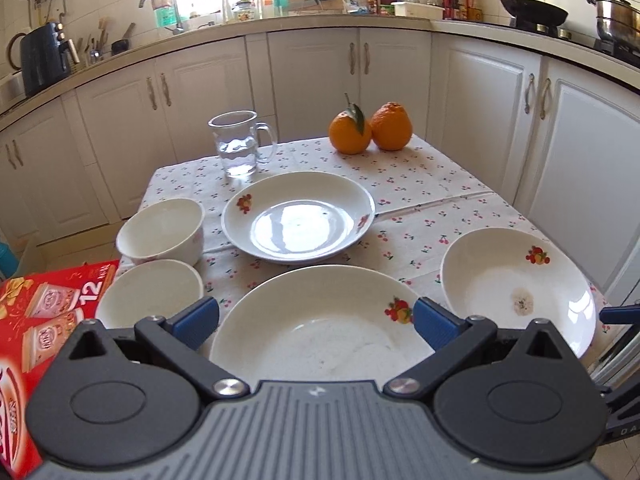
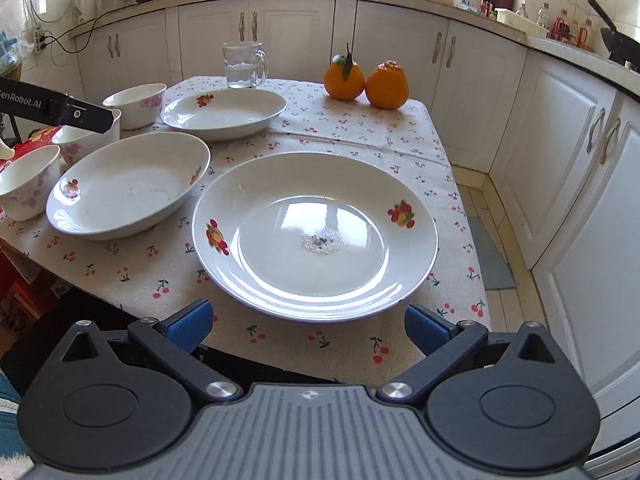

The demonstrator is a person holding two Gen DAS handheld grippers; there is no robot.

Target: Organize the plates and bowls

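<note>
- Crockery stands unsorted on the cherry-print tablecloth [image 2: 352,128]: three deep plates lie singly and the bowls cluster at the left edge, nothing stacked.
- Nearest plate to the right gripper [image 2: 308,326] is the soiled plate [image 2: 316,232], with a dried residue patch at its centre; its near rim sits just ahead of the spread, empty jaws.
- Left gripper [image 1: 316,322] is likewise spread and holds nothing; the middle plate [image 1: 320,328] lies directly before it, rim between the blue pads.
- Far plate [image 1: 298,216] sits beyond, near the glass jug [image 1: 239,144] and well short of the two oranges [image 1: 370,128].
- Judgement: the step in hand appears to be the first pickup for stacking. Advise pinching a plate at its near rim, pads well over the lip, lifting level, and setting it squarely inside a matching plate. Glazed rims may slip; close firmly before lifting.
- Judgement: stack bowls separately from plates.
- Left view alone shows the red carton [image 1: 44,312] beside the table and two bowls [image 1: 162,230] close up.
- Right view alone shows a third bowl [image 2: 28,184] at the table's left edge, and the left tool's black body above the bowls.
</note>
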